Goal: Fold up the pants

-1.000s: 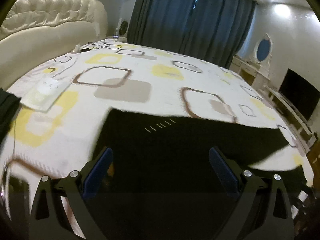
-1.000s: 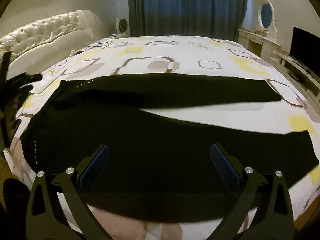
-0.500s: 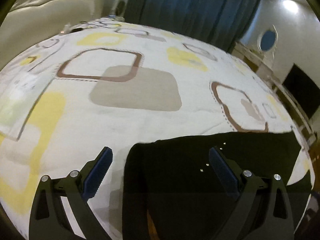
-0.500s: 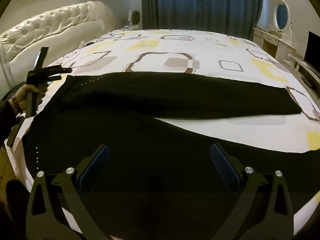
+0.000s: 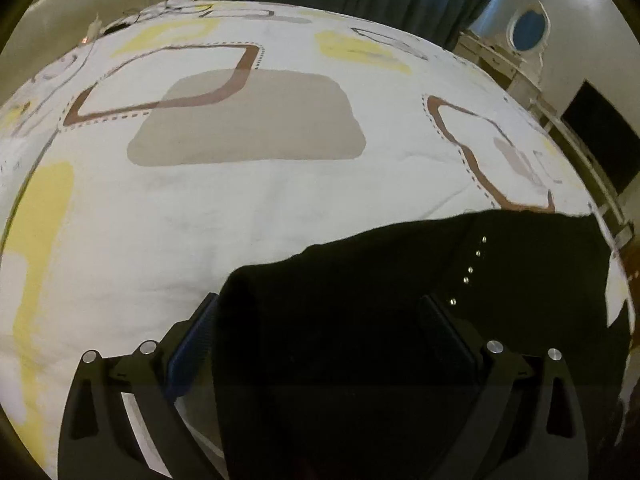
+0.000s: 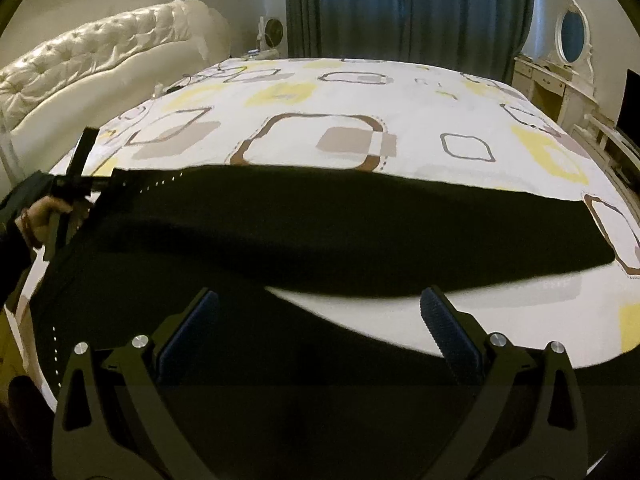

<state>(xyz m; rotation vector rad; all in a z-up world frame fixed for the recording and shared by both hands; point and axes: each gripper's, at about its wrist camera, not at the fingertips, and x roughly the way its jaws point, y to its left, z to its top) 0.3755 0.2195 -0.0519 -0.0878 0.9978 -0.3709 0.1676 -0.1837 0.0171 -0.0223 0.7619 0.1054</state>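
Black pants (image 6: 320,220) lie spread across the patterned bed (image 6: 360,92), the far leg reaching right and the near leg running under my right gripper (image 6: 319,293). That gripper is open above the near leg, with nothing held. A hand (image 6: 44,216) holds my left gripper (image 6: 86,184) at the far-left waist corner. In the left wrist view that gripper (image 5: 318,300) is open, its fingers wide apart around the pants' corner (image 5: 360,300). A row of silver studs (image 5: 468,268) shows on the cloth.
A cream tufted headboard (image 6: 100,60) curves along the left. Dark curtains (image 6: 400,8) hang behind the bed. A white dresser with an oval mirror (image 6: 572,36) and a dark TV (image 5: 600,136) stand on the right. The sheet (image 5: 240,200) beyond the pants is bare.
My left gripper has tipped down and closed in on the pants' waist corner, coming into the right wrist view. The right gripper shifted slightly; both stay open.
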